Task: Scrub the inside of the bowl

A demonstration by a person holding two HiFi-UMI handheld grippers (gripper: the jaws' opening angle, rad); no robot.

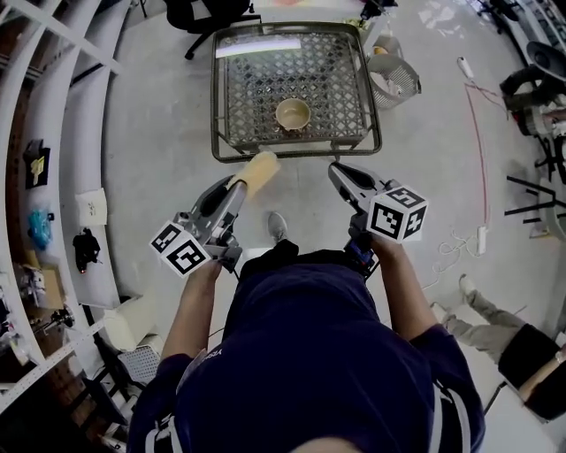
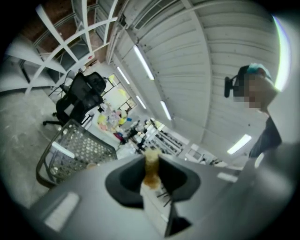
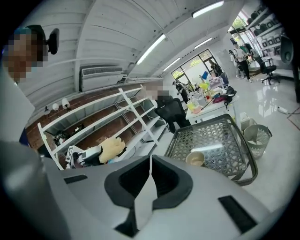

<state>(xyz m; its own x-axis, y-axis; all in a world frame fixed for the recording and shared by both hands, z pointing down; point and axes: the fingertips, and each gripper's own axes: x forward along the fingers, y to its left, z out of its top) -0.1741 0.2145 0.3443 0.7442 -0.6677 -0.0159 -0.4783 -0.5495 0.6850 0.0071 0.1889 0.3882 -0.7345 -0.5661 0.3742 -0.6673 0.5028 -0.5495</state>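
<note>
Workshop floor, seen from above: a person in a dark blue shirt stands before a wire-mesh table with a hand-held gripper in each fist. A grey shoe shows on the concrete between the two tools.

Closest to the body, at 11 o'clock, the left gripper is clamped on a tan sponge. The left gripper view shows the sponge pinched edge-on between the two dark pads. At 1 o'clock the right gripper carries nothing, and its own view shows the jaws pressed together with no gap. Both tools are held in the air near the table's front rim, the sponge's far end closest to it.

Beyond them, at 12 o'clock, the cream bowl sits upright on the mesh table, toward the front of the top and apart from both grippers.

Farther out, a wire wastebasket stands just beside the table's right side at 1 o'clock. A black office chair stands behind the table at 11 o'clock. White shelving runs along 9 o'clock, and a second person sits at 4 o'clock.
</note>
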